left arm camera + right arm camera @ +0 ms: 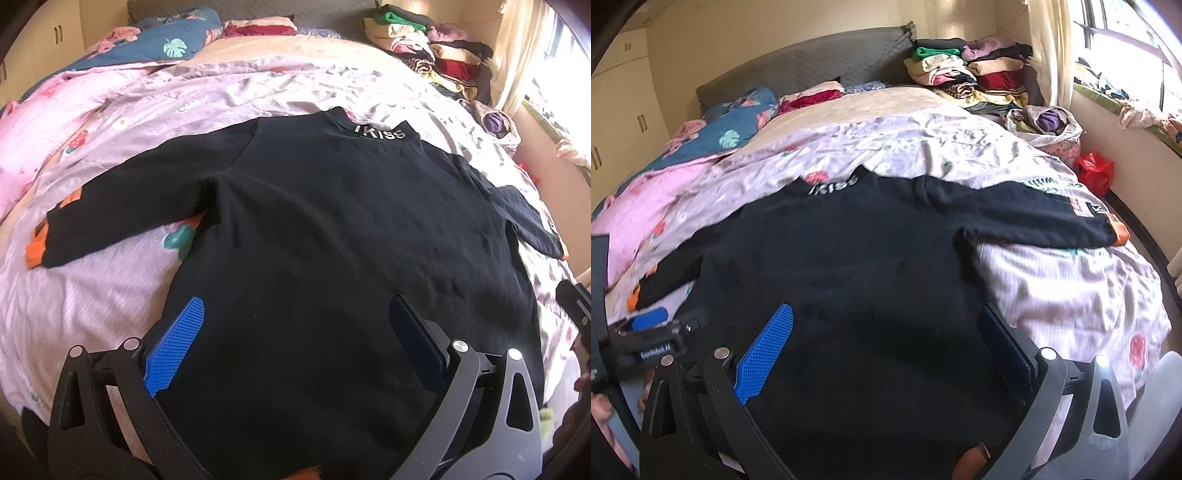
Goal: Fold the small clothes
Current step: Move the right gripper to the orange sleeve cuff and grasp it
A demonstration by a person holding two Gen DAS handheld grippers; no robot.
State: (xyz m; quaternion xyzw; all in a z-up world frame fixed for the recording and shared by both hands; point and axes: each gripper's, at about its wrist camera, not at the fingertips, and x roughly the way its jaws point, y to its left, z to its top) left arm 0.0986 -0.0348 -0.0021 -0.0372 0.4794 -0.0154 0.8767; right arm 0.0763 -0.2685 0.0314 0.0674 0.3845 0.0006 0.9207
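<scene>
A black top (332, 229) lies flat on the bed, spread out with both sleeves stretched to the sides. Its neck has white letters on it and points away from the fingers. The bottom edge of the top lies near both grippers.

The left gripper (295, 339) is over the bottom part of the top. Its fingers are wide apart and hold nothing. The blue finger (177, 347) sits at the left edge of the top, and the dark finger (417, 339) is over the black cloth. The left sleeve (122, 206) goes out past the blue finger, with an orange cuff at its end.

The right gripper (886, 343) is also over the bottom part of the top. Its fingers are wide apart too, and empty. The right sleeve (1034, 210) lies far ahead of the dark finger, off to the right.

Under the top is a pink sheet (110, 288) with flowers. Far ahead of the fingers, by the headboard, is a pile of clothes (975, 74). A red bag (1095, 171) sits by the wall on the right.
</scene>
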